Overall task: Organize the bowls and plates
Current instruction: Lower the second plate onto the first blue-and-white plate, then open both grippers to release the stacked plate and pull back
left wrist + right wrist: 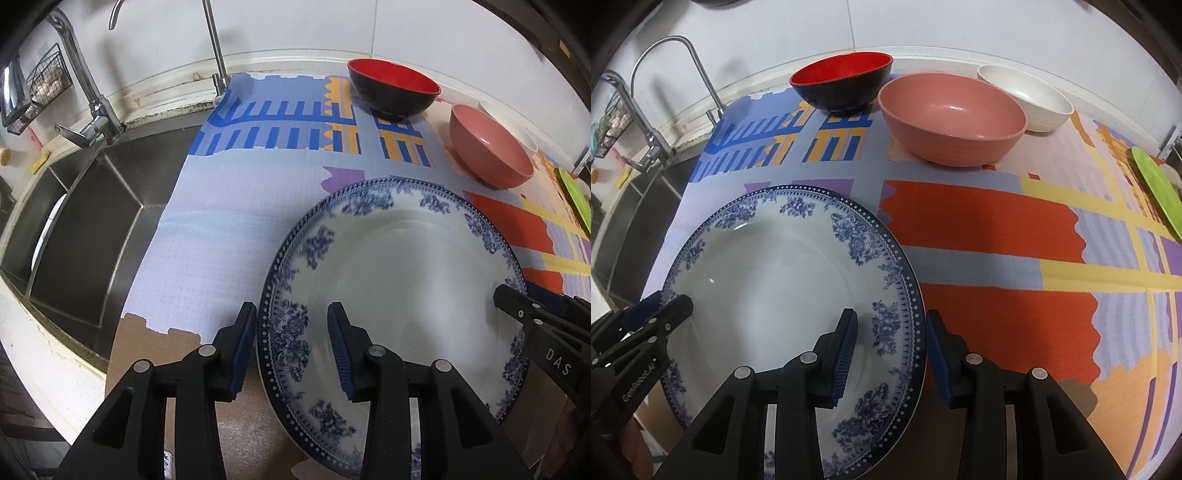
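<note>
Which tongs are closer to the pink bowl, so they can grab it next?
Probably the right tongs. They straddle the plate rim on the side nearer the pink bowl; the left tongs straddle the rim beside the sink.

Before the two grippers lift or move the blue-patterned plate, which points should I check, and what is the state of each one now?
1. Left gripper straddles the plate rim, one finger over and one outside: ok.
2. Right gripper straddles the opposite rim: ok.
3. Pads pressing on the rim: not ok, gaps visible on both.
4. Plate lying on the mat, whether flat or lifted: cannot tell.
5. Pink bowl and red bowl apart from the plate: ok.
6. Plate clear of the sink: ok.
</note>
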`<state>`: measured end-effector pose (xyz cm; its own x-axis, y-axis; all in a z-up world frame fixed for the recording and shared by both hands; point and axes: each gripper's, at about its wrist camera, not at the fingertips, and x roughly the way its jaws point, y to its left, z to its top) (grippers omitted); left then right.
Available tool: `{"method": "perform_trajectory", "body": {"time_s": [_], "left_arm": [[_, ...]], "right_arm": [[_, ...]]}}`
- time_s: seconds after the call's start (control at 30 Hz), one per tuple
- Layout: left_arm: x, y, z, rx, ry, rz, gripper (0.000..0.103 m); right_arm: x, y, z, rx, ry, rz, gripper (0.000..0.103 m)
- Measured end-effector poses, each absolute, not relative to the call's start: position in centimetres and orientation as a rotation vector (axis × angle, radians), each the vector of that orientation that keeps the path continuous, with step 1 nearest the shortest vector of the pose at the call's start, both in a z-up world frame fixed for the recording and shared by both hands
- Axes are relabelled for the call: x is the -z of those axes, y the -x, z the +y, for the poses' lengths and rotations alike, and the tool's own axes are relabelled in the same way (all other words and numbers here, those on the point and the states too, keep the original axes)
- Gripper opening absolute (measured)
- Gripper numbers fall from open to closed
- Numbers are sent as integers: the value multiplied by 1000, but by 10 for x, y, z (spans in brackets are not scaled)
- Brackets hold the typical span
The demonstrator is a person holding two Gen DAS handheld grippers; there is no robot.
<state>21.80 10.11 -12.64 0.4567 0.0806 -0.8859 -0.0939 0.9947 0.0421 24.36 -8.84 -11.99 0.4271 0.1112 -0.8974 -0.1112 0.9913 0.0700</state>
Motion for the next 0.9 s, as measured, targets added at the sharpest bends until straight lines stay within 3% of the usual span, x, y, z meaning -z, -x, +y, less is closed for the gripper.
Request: {"method": "perform_trajectory", "body": {"time_s": [0.07,0.3,0.43,0.6,0.9], "left_arm": [[126,-217,101,-113,19,1088,41],[109,-211,93,-129,-2,1028,60],[93,-206,80,-101,-4,982,64],[70,-203,54,-47,-17,921,69],[34,-206,-8,66,-57,830,69]], "right_arm": [[120,-244,-89,-143,-2,1121,40],[115,-242,-96,-144,-22,1109,41],[102,-236,-103,-155,-33,1081,41],[77,-225,-124,-144,-44,1019,48],[36,-207,-178,-66,-51,911,54]]}}
